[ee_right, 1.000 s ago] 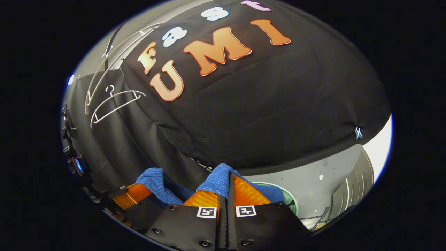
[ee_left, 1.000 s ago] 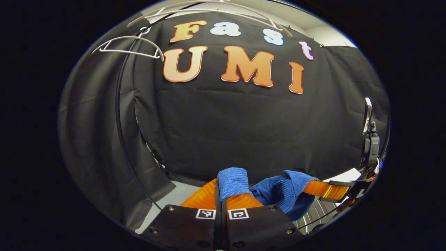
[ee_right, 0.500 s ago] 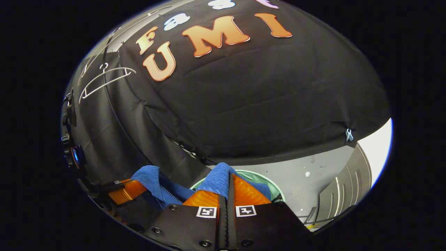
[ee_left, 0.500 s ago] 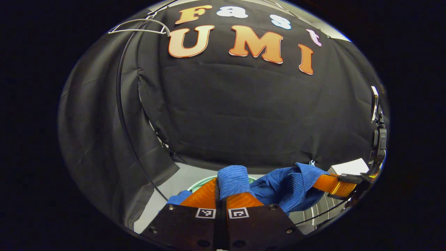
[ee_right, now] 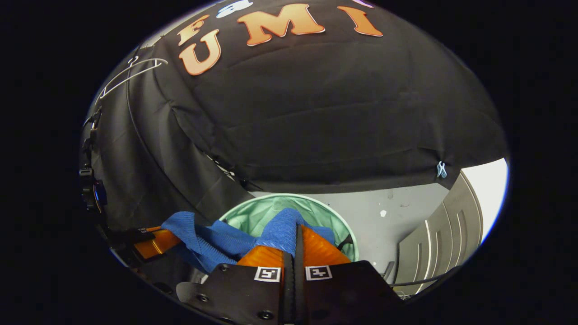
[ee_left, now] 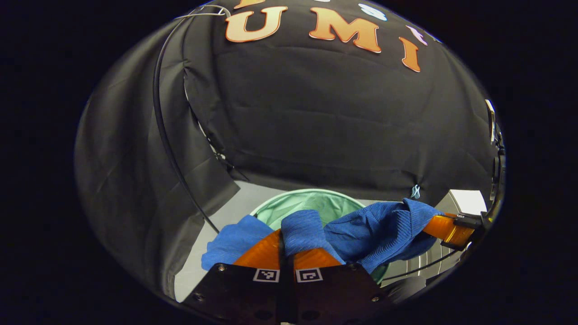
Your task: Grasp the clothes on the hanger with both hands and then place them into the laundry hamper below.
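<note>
Both views are rather dim, because the dark wall cloth (ee_left: 325, 113) takes most of the light, while the pale floor (ee_right: 406, 216) at the far right is bright and nearly washed out. The fisheye lens bends straight lines strongly toward the edges. The blue garment (ee_left: 370, 230) is sharp, with no motion blur.

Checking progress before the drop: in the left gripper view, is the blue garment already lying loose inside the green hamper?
No, the blue garment is clamped in the left gripper, stretched above the green hamper.
</note>
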Motion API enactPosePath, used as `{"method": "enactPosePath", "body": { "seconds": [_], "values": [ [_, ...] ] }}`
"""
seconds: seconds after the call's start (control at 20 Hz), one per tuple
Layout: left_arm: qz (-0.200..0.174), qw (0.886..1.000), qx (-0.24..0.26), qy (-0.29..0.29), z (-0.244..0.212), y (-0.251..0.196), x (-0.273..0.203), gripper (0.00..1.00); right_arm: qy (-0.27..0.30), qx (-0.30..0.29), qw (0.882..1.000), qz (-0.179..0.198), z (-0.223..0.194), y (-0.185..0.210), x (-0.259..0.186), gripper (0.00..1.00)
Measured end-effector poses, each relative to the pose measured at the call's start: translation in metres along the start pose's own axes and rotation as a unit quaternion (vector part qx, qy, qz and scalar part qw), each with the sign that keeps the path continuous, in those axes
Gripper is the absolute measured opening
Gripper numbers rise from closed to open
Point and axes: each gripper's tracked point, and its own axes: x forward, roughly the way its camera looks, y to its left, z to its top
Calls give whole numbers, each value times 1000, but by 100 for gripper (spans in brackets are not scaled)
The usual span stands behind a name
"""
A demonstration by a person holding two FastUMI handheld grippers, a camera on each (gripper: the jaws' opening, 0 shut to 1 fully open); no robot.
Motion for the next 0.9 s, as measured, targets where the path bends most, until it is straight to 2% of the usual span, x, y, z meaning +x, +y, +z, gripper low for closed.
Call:
{"method": "enactPosePath", "body": {
  "seconds": [0.15,0.45,0.65,0.9],
  "values": [
    [5,999,-2,38,-25,7,8,0,18,0,1000,-16,-19,-9,9,7],
    [5,998,0,67,-49,8,17,0,46,0,998,-41,-49,-20,22,7],
    [27,996,3,91,-57,12,16,0,59,-2,997,-51,-58,-20,22,7],
    [29,995,8,95,-66,11,11,11,65,-1,996,-67,-72,-18,15,9]
  ]
}}
